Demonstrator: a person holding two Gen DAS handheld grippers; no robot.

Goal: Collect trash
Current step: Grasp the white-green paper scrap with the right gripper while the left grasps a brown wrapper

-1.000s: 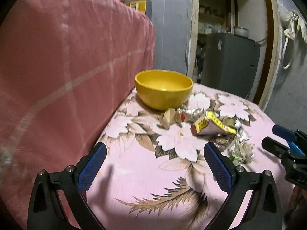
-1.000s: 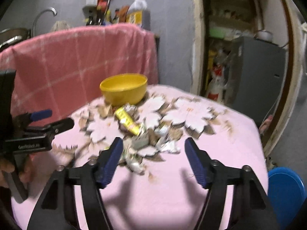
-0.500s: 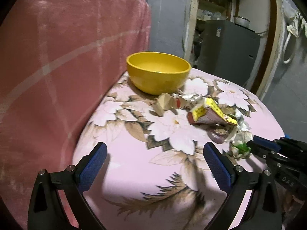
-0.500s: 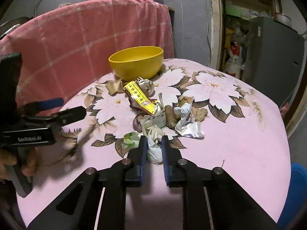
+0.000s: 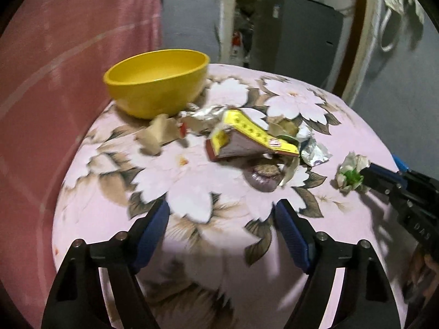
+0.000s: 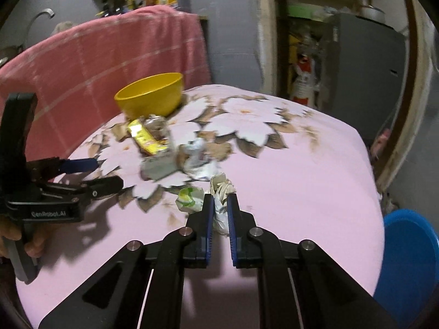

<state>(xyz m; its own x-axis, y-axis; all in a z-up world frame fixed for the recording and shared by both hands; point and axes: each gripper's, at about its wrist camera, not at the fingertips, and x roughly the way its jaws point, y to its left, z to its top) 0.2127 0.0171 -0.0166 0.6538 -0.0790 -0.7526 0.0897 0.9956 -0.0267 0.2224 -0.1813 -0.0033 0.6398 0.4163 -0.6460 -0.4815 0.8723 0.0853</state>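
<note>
The left tongs [image 5: 221, 220] hang spread over the floral surface [image 5: 192, 181]. At their 12 o'clock sits a yellow bowl [image 5: 156, 87], a yellow wrapper [image 5: 247, 137] at 1. The right tongs [image 6: 220, 200] pinch a crumpled paper wad [image 6: 221, 189] at 3 o'clock.

Two black hand-held grippers, blue pads on every finger

The left gripper [image 5: 221, 237] shows matte black angular arms, silver pivot screws and ribbed blue pads [image 5: 152, 231]; its side body reads "GenRobot.AI" in white, and bare skin of the person's left hand [image 6: 16, 242] wraps the grey handle. The right gripper [image 6: 220, 209] matches: black struts, silver screws, blue pads.
</note>
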